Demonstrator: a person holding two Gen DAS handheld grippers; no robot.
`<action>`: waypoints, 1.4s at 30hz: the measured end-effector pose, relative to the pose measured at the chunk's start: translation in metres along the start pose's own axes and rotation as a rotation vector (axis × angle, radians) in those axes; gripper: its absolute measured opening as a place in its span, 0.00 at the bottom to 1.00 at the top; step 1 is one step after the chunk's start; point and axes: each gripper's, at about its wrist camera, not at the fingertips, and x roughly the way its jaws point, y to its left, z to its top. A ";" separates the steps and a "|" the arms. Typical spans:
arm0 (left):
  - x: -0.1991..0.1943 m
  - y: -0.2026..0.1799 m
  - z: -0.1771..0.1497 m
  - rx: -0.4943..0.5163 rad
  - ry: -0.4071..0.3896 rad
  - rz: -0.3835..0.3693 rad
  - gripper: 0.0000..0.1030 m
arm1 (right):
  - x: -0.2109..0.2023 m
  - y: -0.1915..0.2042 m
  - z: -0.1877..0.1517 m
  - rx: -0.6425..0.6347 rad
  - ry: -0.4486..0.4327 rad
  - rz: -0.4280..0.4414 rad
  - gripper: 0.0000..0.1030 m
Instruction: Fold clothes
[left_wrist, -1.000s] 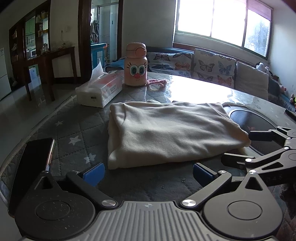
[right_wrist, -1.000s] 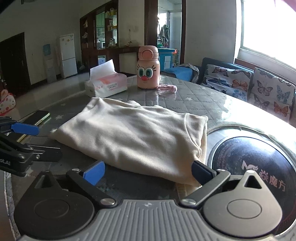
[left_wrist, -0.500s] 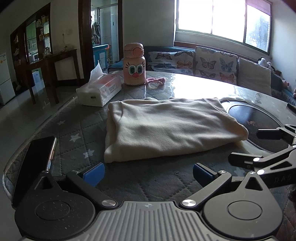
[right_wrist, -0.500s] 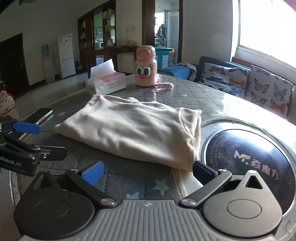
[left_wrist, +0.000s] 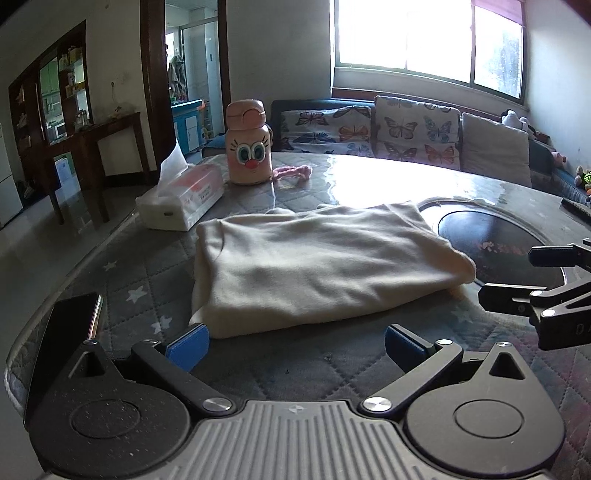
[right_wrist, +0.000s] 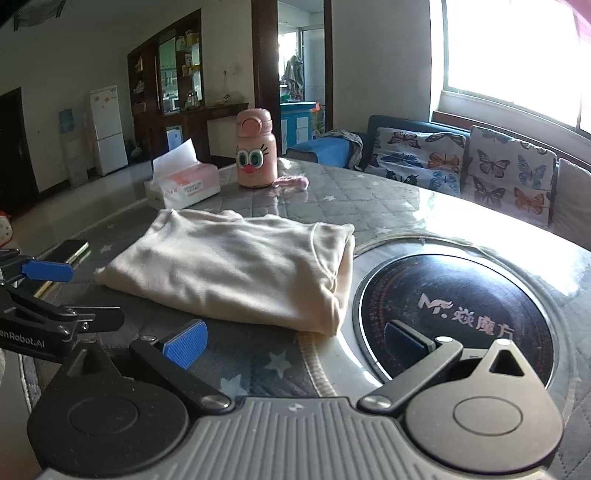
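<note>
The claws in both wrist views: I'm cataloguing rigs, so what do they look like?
Both match. The left claw and right claw have black linkage arms with silver pivot screws, round black hubs, a ribbed grey centre plate and blue ribbed pads. White lettering marks the left one's side. No cables or sleeves show.

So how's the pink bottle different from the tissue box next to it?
The pink bottle stands upright, tall and rounded, with a cartoon face; the tissue box lies flat, low and rectangular. The bottle's lid is closed, while a tissue sticks up out of the box. Both sit on the table beyond the folded garment.
</note>
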 end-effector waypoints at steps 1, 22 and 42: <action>0.000 0.000 0.001 -0.002 -0.002 -0.002 1.00 | -0.002 -0.001 0.001 0.003 -0.005 -0.002 1.00; 0.002 -0.007 -0.007 0.002 0.020 -0.022 1.00 | -0.007 0.007 -0.014 0.006 -0.005 -0.016 1.00; -0.001 -0.011 -0.011 0.002 0.026 -0.028 1.00 | -0.003 0.012 -0.024 0.028 0.024 0.002 1.00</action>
